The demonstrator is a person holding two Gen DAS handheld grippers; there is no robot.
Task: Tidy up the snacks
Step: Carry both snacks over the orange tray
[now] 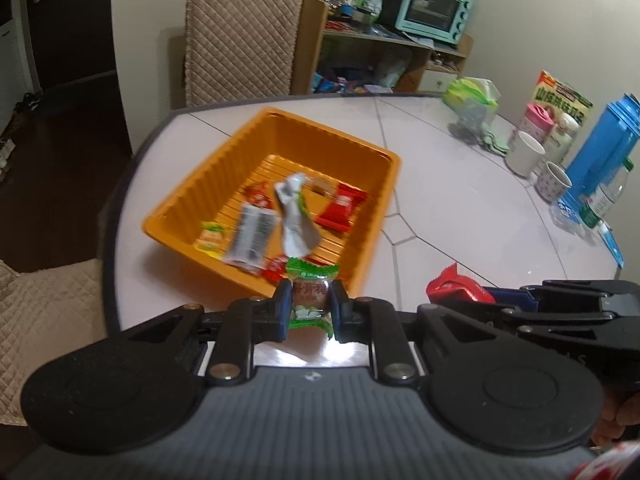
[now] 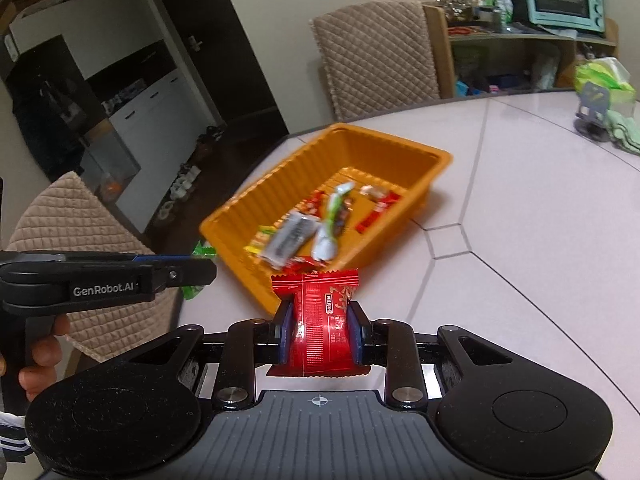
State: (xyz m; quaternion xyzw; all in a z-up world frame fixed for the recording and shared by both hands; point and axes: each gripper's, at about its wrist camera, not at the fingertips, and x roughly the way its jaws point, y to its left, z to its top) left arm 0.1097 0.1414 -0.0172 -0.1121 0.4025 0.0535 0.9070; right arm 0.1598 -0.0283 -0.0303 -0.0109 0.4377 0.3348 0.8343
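Evidently ready to drop both, I held a green-wrapped candy (image 1: 310,298) pinched in my left gripper (image 1: 310,308) and a red snack packet (image 2: 320,320) clamped in my right gripper (image 2: 320,330), just short of the orange bin (image 1: 192,196) on the tabletop (image 1: 460,208).

Glossy ribbed plastic orange tray (image 1: 192,184), shiny foil-look wrappers, smooth pale table (image 1: 460,208) w/ sheen, quilted cloth chair cover (image 1: 240,36).

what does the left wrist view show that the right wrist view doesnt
Only the left wrist view: a blue jug, white mugs and a snack box at the table's far side.
Only the right wrist view: dark cabinets and a second chair.
Both: the orange tray of snacks, the green-wrapped candy and the red packet, each held by a gripper.
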